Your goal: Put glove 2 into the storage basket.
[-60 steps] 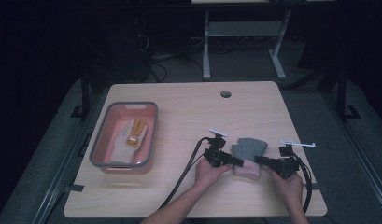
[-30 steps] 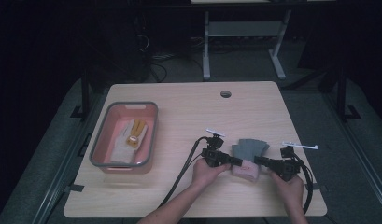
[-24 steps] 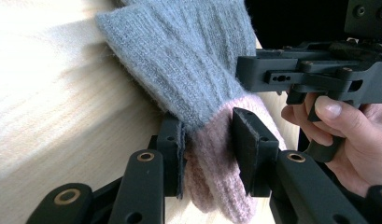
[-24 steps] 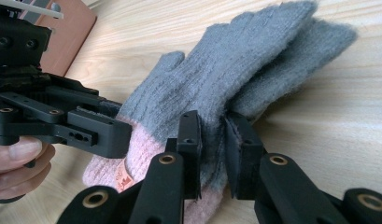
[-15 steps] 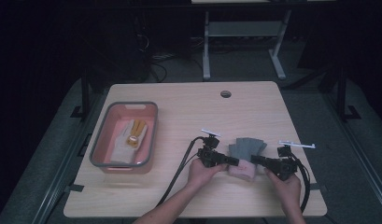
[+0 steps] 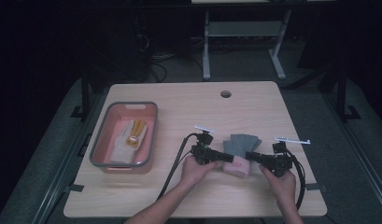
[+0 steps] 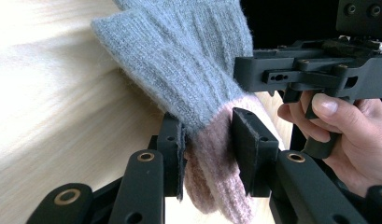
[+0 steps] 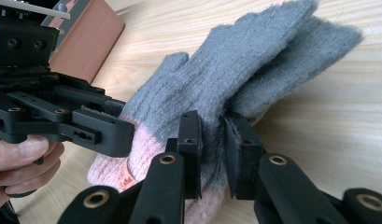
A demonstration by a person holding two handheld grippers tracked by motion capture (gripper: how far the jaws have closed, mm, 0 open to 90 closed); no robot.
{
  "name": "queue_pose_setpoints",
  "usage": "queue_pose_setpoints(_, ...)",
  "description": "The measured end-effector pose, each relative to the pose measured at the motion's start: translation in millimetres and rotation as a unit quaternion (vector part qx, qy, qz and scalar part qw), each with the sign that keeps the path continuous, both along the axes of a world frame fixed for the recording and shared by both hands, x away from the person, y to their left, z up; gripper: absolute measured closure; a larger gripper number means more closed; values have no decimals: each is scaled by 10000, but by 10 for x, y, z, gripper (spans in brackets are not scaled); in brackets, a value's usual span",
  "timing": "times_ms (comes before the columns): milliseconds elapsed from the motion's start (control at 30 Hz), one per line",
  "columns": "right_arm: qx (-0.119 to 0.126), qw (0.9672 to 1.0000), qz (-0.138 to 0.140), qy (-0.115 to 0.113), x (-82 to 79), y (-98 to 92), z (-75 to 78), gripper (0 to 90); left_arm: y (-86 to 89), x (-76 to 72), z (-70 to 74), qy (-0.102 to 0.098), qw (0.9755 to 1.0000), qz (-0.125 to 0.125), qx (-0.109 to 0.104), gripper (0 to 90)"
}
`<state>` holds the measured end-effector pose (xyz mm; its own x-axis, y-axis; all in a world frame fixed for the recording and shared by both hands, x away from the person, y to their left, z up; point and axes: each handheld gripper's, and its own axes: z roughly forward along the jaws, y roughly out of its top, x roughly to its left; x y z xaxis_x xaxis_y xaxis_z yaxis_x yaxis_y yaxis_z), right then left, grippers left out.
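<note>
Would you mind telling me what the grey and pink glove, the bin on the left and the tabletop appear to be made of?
The glove looks like knitted wool or acrylic: ribbed stitches and a fuzzy nap, grey with a pink cuff. The bin appears to be moulded plastic, pink with a grey rim and a smooth, matte wall. The tabletop seems to be light wood or a wood-look laminate, since a pale straight grain shows; which one I cannot tell.

Light wooden table (image 6: pixel 179 100), pink tray (image 6: pixel 107 161), grey-pink gloves (image 6: pixel 240 148)
</note>
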<state>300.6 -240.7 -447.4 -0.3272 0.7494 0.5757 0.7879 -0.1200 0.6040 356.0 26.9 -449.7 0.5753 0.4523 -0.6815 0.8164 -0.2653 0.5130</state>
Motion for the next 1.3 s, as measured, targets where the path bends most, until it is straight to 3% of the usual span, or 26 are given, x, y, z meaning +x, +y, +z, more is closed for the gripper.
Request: queue_pose_setpoints(1300,139,9992,278,-242,221,462,372,775,546,41,378,-312,9988,315,-199,658)
